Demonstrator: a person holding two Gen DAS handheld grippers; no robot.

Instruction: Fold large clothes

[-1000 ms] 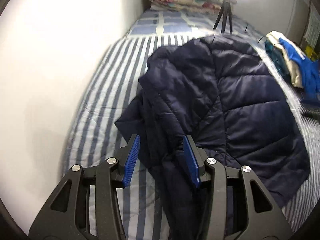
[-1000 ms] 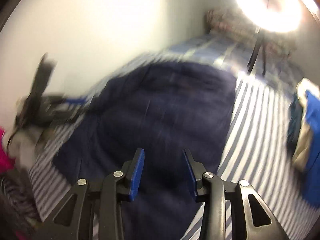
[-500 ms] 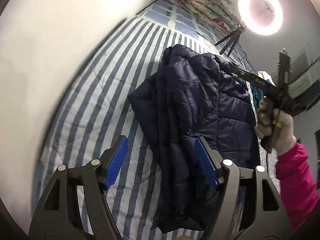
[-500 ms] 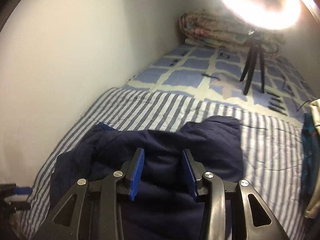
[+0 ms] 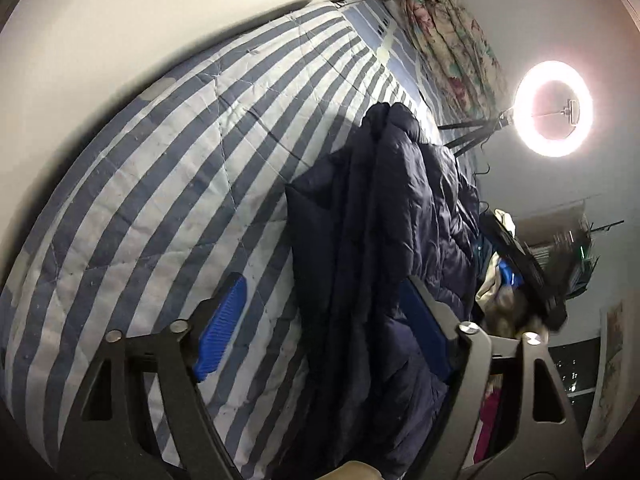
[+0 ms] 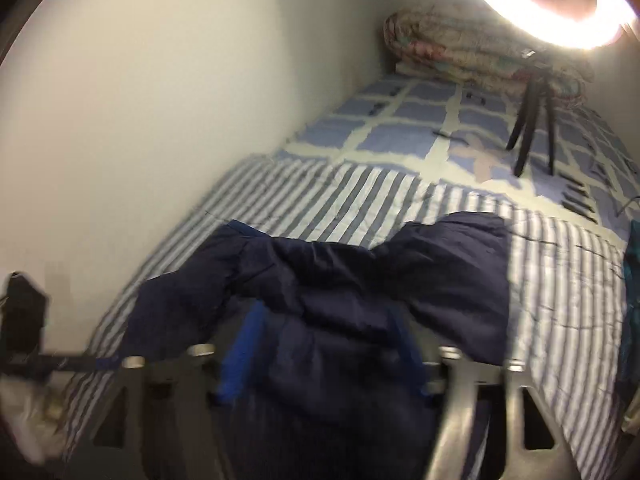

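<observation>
A navy puffer jacket [image 5: 380, 240] lies crumpled on the striped quilt [image 5: 160, 180] of a bed. In the rolled left wrist view, my left gripper [image 5: 324, 332] hangs over the jacket's left edge. Its jaws are opening: one blue pad is above the quilt and the other is against the padded fabric, with no pinch. In the blurred right wrist view, my right gripper [image 6: 326, 356] is low over the jacket [image 6: 360, 280]. Its jaws are also opening, with a fold of fabric lying loose between them.
A white wall [image 6: 160, 100] runs along the bed's left side. A ring light [image 5: 552, 108] on a tripod [image 6: 532, 132] and a rolled floral quilt [image 6: 460, 48] stand at the far end. A pile of clothes [image 5: 496, 284] lies to the right of the jacket.
Both grippers have spread their jaws wider. The left wrist view has rolled and slid along the jacket's left edge. The right gripper has closed in low over the jacket.
</observation>
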